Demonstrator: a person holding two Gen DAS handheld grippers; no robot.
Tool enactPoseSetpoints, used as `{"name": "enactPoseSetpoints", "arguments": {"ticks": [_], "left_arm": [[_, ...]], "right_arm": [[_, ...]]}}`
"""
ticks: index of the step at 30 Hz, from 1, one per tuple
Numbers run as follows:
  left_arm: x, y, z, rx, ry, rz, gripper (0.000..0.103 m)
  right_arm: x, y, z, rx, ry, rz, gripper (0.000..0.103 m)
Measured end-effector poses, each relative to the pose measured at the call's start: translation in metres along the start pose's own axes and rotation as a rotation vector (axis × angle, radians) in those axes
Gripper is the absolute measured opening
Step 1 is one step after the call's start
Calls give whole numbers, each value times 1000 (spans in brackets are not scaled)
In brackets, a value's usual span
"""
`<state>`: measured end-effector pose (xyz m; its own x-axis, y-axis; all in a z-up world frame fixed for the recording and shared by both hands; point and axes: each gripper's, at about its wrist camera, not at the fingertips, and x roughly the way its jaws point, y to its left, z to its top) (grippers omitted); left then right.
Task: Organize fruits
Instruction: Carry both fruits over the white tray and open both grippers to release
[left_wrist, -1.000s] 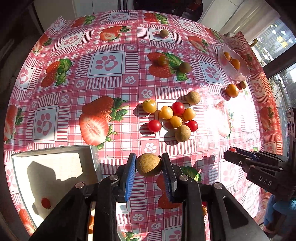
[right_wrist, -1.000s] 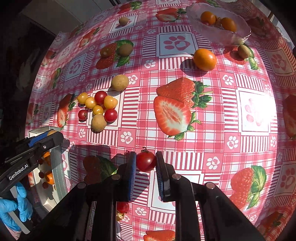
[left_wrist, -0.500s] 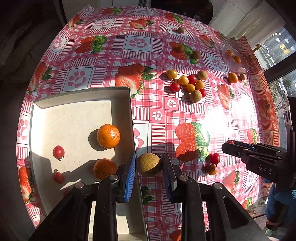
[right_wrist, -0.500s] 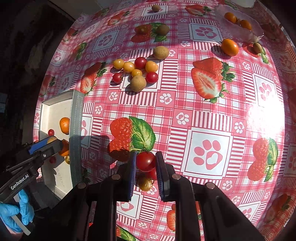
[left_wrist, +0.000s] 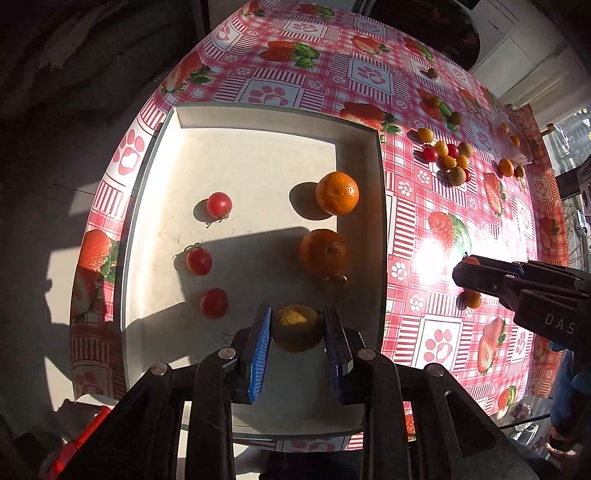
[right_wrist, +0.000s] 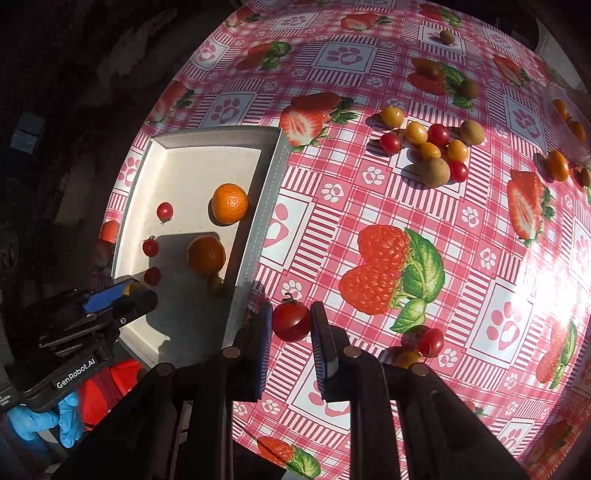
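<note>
Having been carried across from the tablecloth, the brown fruit (left_wrist: 296, 328) is now held clamped in the left gripper (left_wrist: 297, 332) above the white tray (left_wrist: 378, 221), while a red tomato (right_wrist: 291, 320) is kept pinched in the right gripper (right_wrist: 290, 325) beside the tray's edge, so both drops are judged close
</note>
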<state>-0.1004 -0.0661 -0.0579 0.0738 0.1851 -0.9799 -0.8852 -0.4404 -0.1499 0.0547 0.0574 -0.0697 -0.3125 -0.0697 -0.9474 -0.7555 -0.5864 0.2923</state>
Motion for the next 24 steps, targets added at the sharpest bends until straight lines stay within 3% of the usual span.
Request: {"name": "enactPoseSetpoints", "arguments": {"ticks": [8,13,24], "left_arm": [[9,39,-18,-84,22,34,29],[19,51,-22,-85,38,63,29],[37,60,-21,-72,68,94,29]], "right_arm": [[30,59,3,-130,72,26,22],[54,89,-1,-204,125,33,22],[88,105,-1,-232,189,-1,22]]}}
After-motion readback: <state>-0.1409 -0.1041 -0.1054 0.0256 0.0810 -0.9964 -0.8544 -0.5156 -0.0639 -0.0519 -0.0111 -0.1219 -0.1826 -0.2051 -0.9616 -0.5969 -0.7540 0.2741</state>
